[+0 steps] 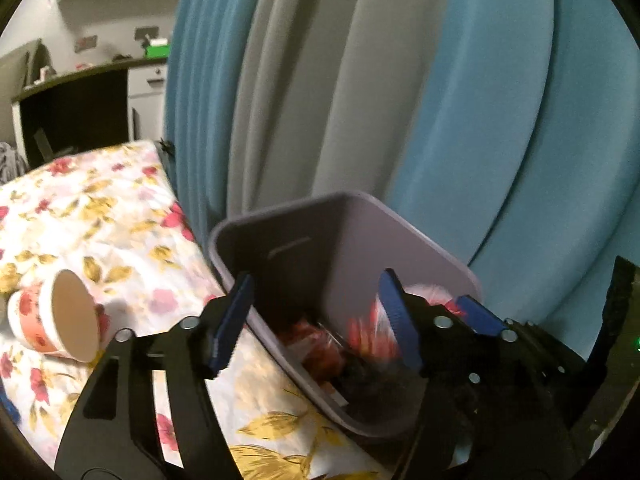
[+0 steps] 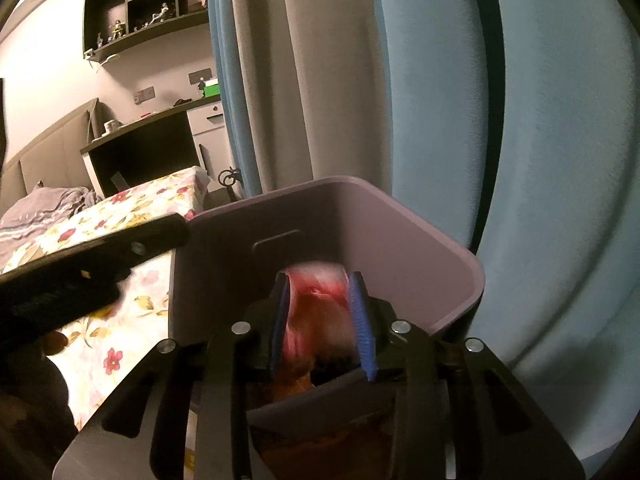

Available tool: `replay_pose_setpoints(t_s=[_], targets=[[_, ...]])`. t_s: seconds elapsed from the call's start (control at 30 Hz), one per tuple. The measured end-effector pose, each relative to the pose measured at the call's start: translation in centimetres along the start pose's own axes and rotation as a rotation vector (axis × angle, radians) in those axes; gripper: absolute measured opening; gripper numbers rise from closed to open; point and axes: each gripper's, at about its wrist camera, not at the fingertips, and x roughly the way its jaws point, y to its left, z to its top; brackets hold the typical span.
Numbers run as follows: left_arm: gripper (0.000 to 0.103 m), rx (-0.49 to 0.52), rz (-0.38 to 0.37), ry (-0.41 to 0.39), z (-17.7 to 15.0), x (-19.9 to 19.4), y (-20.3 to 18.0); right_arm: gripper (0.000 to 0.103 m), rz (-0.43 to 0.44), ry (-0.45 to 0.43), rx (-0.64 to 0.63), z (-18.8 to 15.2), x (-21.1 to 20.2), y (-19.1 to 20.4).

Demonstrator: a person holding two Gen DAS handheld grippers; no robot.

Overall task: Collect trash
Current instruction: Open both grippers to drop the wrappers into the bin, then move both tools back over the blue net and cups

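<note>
Left gripper (image 1: 316, 320) gapes wide (right gripper (image 2: 322, 320) narrower), both angled down.

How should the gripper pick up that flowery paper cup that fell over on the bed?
The paper cup lies on its side on the flowery bedsheet, mouth facing the bin. Probably best to come down from above and put one of the fingers inside the open mouth and one outside, pinching the rim. The round wall could roll away if squeezed from both sides.

Grey bin (image 1: 400, 236) beside bed, holding wrappers (image 1: 320, 344); floral paper cup (image 1: 60, 316) tipped on bedsheet.
</note>
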Motion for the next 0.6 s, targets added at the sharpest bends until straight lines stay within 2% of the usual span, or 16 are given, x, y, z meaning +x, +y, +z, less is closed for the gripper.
replay_pose_setpoints(t_s=[0.1, 0.2, 0.27, 0.5, 0.6], targets=[[0.072, -0.003, 0.039, -0.030, -0.1, -1.1, 0.4, 0.034, -0.001, -0.003, 0.007, -0.1, -0.3, -0.1], [0.078, -0.013, 0.083, -0.058, -0.4, -2.2, 0.9, 0.045, 0.001, -0.015, 0.016, -0.2, -0.8, -0.2], [0.079, -0.029, 0.106, -0.069, -0.6, -2.9, 1.4, 0.047, 0.004, -0.022, 0.019, -0.3, -1.3, -0.1], [0.080, -0.050, 0.202, -0.077, -1.5, -5.5, 3.1, 0.069, 0.002, -0.059, 0.025, -0.6, -3.1, 0.6], [0.080, -0.054, 0.247, -0.085, -2.2, -7.0, 4.0, 0.073, 0.006, -0.072, 0.019, -0.8, -4.2, 1.5]])
